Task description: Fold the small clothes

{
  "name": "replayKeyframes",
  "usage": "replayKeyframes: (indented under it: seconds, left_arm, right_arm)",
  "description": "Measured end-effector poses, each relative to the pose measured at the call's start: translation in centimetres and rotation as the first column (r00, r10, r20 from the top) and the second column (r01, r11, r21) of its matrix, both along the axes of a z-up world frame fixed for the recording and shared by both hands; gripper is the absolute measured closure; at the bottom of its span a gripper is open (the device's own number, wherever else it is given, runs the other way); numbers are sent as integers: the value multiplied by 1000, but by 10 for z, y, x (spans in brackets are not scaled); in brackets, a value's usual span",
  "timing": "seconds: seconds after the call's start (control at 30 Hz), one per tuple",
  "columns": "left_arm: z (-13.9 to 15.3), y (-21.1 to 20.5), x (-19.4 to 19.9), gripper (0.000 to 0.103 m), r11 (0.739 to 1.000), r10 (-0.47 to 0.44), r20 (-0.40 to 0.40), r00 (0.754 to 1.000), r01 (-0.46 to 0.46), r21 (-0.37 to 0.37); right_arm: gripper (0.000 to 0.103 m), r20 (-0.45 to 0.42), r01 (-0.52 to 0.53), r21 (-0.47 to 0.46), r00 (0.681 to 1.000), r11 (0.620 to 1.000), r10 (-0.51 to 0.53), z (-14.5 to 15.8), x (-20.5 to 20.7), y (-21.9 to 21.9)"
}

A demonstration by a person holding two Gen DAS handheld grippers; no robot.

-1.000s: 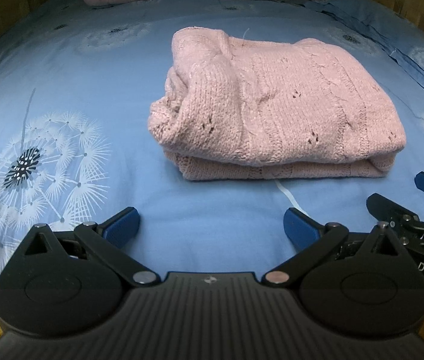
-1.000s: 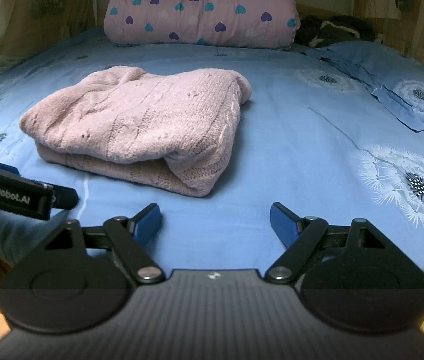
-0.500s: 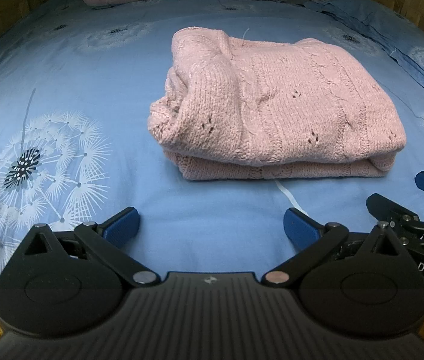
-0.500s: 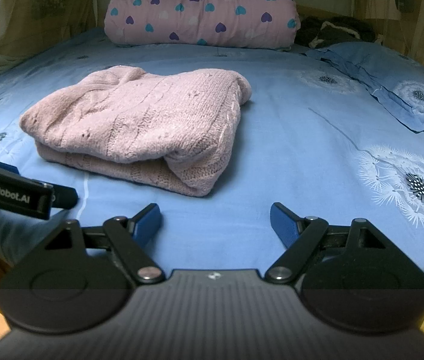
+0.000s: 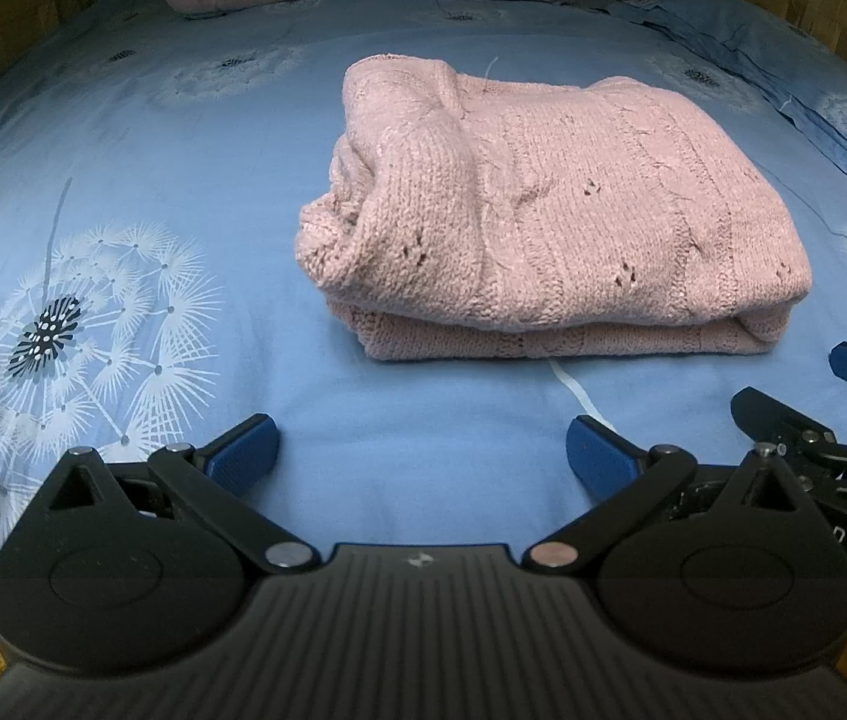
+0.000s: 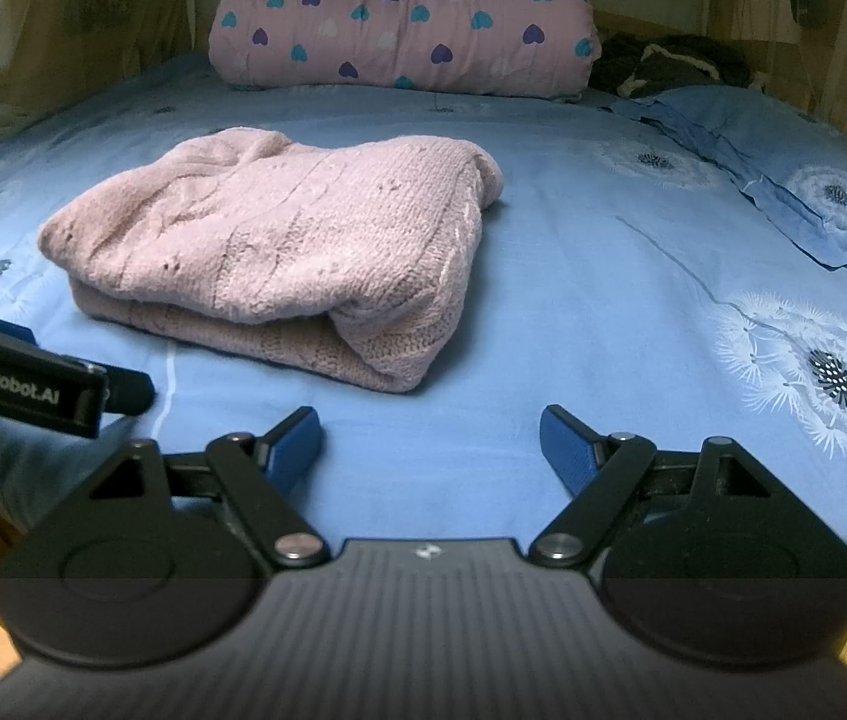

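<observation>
A pink knitted sweater (image 5: 549,222) lies folded in a thick rectangle on the blue bedsheet (image 5: 183,138). It also shows in the right wrist view (image 6: 279,246), left of centre. My left gripper (image 5: 420,450) is open and empty, held back near the bed's front edge, short of the sweater. My right gripper (image 6: 430,441) is open and empty, also near the front edge, to the right of the sweater's folded corner. Each gripper shows at the edge of the other's view.
A pink quilt with heart print (image 6: 405,18) lies rolled at the head of the bed. A blue pillow (image 6: 783,174) lies at the far right, with dark clothing (image 6: 663,63) behind it. A wooden wall surrounds the bed.
</observation>
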State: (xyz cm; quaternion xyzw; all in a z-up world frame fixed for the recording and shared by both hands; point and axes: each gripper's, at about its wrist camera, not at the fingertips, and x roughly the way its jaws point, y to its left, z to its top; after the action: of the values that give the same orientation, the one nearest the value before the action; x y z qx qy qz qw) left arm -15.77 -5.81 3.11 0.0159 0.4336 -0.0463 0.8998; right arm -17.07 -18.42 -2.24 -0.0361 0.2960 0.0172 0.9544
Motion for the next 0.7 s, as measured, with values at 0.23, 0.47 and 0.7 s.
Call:
replayKeyframes:
  seconds: [0.23,0.47,0.7]
  left_arm:
    - [0,0,0,0,1000,0,0,1000,0,0]
    - [0,1,0,0,1000,1,-4,1000,-1,1]
    - [0,1,2,0,1000,3,-9,1000,-3,1]
  right_arm:
    - [21,0,0,-1,1000,1000,0,-1,0,0]
    - [21,0,0,-1,1000,1000,0,-1,0,0]
    - [21,0,0,-1,1000,1000,0,0,0,0]
